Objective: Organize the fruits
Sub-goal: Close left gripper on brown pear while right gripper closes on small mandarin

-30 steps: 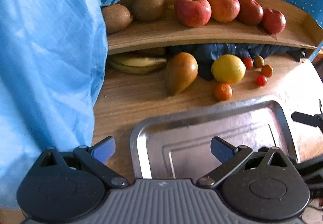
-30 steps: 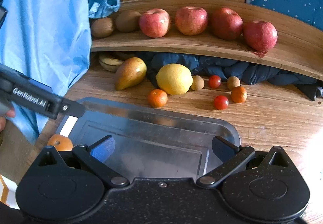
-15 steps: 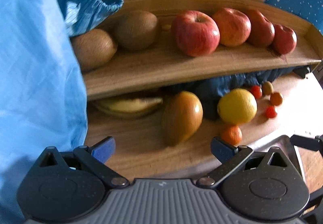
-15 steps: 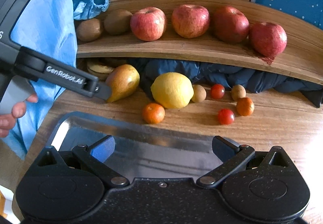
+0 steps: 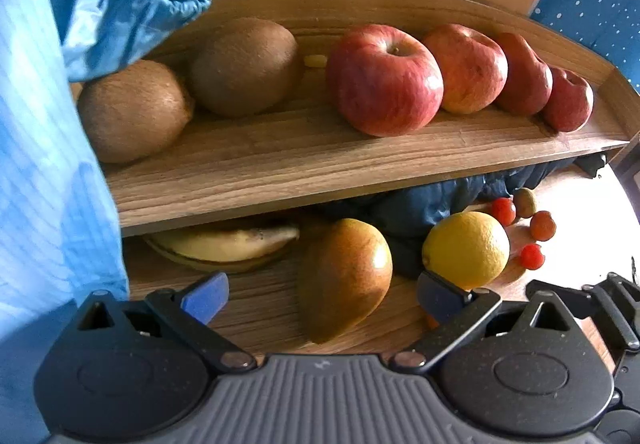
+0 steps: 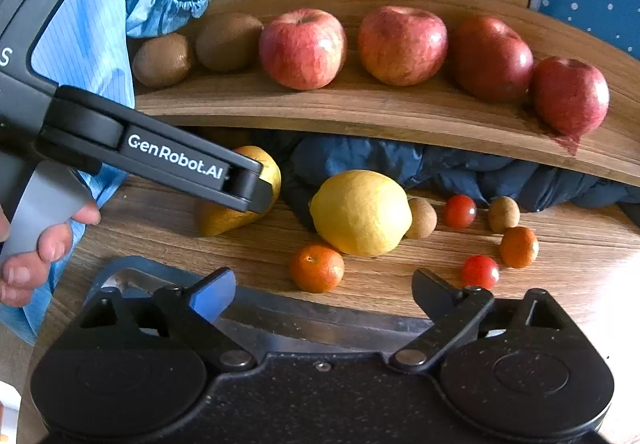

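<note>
My left gripper [image 5: 320, 296] is open, and a brown-green pear [image 5: 344, 280] lies on the wooden table between its fingers, not squeezed. A lemon [image 5: 466, 248] sits just right of the pear. In the right wrist view the left gripper's finger [image 6: 180, 160] reaches across from the left and hides part of the pear [image 6: 224, 218]. My right gripper [image 6: 322, 292] is open and empty above the metal tray's far rim [image 6: 320, 318]. A small orange [image 6: 316, 268] lies just beyond it.
A curved wooden shelf [image 5: 320, 160] carries two kiwis [image 5: 134, 110] and several red apples [image 5: 386, 80]. Bananas [image 5: 224, 244] and a dark cloth [image 6: 440, 164] lie under it. Cherry tomatoes [image 6: 460, 210] and small fruits are scattered at right. A blue sleeve [image 5: 48, 164] fills the left.
The left gripper has moved forward and down towards the shelf until its fingers flank the pear; the tray has left its view. The right gripper has edged forward towards the fruits.
</note>
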`<action>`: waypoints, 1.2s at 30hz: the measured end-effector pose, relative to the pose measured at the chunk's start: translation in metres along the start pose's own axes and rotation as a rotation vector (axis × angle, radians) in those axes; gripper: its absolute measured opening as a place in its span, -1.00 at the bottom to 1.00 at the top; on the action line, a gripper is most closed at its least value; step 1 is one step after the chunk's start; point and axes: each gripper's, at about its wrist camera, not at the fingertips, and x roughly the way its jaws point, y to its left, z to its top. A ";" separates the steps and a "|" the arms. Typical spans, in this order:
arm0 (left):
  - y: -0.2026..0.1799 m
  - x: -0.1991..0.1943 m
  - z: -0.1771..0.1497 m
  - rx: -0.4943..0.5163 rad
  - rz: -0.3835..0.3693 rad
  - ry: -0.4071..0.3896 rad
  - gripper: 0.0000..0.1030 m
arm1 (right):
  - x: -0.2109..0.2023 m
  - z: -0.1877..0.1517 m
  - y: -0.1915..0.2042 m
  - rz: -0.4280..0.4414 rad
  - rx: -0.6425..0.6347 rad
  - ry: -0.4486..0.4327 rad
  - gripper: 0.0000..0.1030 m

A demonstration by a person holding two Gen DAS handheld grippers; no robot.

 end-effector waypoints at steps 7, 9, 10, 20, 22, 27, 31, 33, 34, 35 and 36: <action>0.001 0.006 0.001 -0.003 -0.028 0.006 0.98 | 0.011 0.005 -0.001 -0.002 0.030 0.035 0.56; 0.002 0.008 0.002 -0.006 -0.036 0.006 0.97 | 0.014 0.007 -0.002 0.001 0.043 0.043 0.49; 0.002 0.009 0.002 -0.006 -0.042 0.006 0.96 | 0.015 0.007 -0.002 0.002 0.048 0.046 0.48; 0.002 0.012 0.003 -0.007 -0.072 0.001 0.71 | 0.021 0.007 0.000 -0.004 0.049 0.055 0.04; 0.002 0.011 0.002 -0.016 -0.072 -0.003 0.63 | 0.022 0.007 0.001 -0.006 0.046 0.056 -0.05; 0.006 0.012 0.001 -0.037 -0.087 0.011 0.35 | 0.024 0.006 0.002 -0.006 0.048 0.059 -0.21; 0.007 0.012 0.000 -0.047 -0.093 0.006 0.21 | 0.024 0.005 0.002 -0.006 0.053 0.039 -0.29; 0.006 0.012 0.000 -0.045 -0.098 0.006 0.15 | 0.026 0.005 0.002 -0.006 0.057 0.038 -0.31; 0.006 0.012 0.001 -0.045 -0.096 0.004 0.15 | 0.026 0.004 0.002 -0.005 0.060 0.037 -0.31; 0.006 0.012 0.000 -0.047 -0.094 0.003 0.15 | 0.026 0.004 0.001 -0.003 0.062 0.037 -0.31; 0.006 0.012 0.000 -0.048 -0.093 0.001 0.14 | 0.025 0.004 0.001 0.002 0.065 0.035 -0.32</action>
